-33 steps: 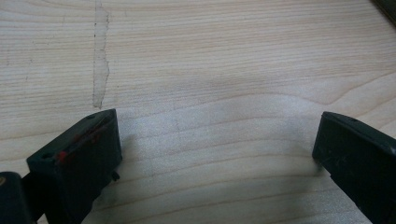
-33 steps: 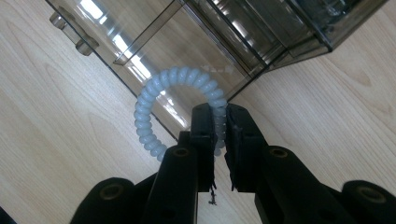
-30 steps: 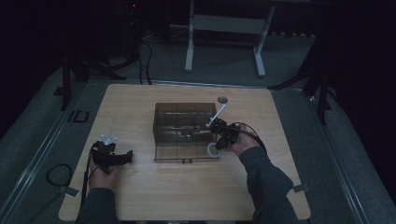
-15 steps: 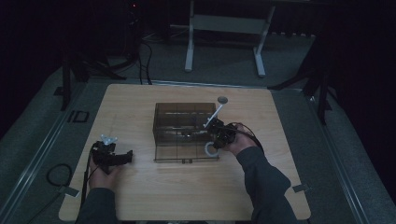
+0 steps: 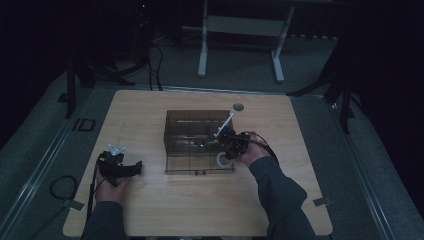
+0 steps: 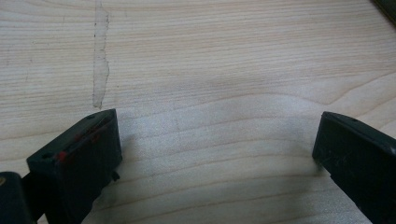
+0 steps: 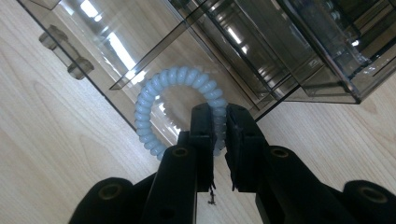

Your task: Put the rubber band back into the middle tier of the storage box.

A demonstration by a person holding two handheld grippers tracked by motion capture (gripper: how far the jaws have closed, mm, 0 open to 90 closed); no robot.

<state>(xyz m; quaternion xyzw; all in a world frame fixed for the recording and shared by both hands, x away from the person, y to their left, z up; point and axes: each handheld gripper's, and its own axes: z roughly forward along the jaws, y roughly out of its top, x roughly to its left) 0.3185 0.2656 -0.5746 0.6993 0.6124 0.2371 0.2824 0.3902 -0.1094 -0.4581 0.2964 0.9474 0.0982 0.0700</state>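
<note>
Gripping a pale spiral hair tie (image 7: 180, 100), the right tool (image 7: 219, 123) hangs over the clear organizer (image 7: 261, 51).

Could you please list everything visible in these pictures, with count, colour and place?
Smoky transparent plastic organiser box: one, dark tinted, divided into compartments, mid-table.
Pale blue spiral coil ring: one, at the box's right front corner, pinched by the right gripper.
Light wooden table: one, pale wood grain.
Round grey cap: one, on the tabletop behind the box.
White metal frame: one, on the floor beyond the table.
Left hand-held gripper: one, black, jaws apart over bare wood.
Right hand-held gripper: one, black, clamped on the ring.
</note>
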